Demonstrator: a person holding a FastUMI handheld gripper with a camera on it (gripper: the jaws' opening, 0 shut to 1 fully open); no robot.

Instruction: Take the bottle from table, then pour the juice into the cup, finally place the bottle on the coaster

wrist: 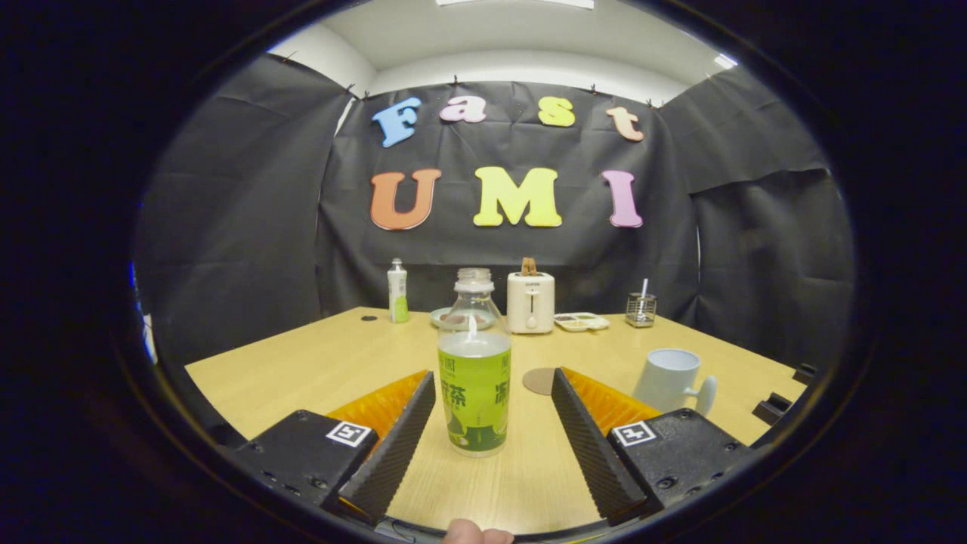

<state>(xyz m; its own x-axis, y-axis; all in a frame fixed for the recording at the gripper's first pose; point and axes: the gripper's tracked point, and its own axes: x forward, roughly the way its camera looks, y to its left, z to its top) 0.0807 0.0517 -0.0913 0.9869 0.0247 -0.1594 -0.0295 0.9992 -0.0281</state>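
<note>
The tongs [491, 385] are spread wide and pinch nothing. Their two fingers [400, 442] have ribbed inner faces. The bottle [474, 363] stands upright between them, with a gap on each side. It is clear plastic with a green label, has no cap on, and a pale drink fills it up to about the top of the label.

Just past the right finger lies a flat round coaster [539, 380], partly hidden by that finger. Further right, near the finger, stands one pale cup [671, 380] with a handle; its bottom is cut off by the tongs' body.

The table [317, 370] is smooth light wood.

Far beyond the fingers, by the wall, sit one white toaster [530, 302] with something brown sticking out, a second small bottle [397, 291], a plate [442, 317] half hidden behind the near bottle, a tray [582, 322] and a wire holder [641, 309]. They are too small to make out well.

A fingertip [476, 533] peeks in behind the tongs.
</note>
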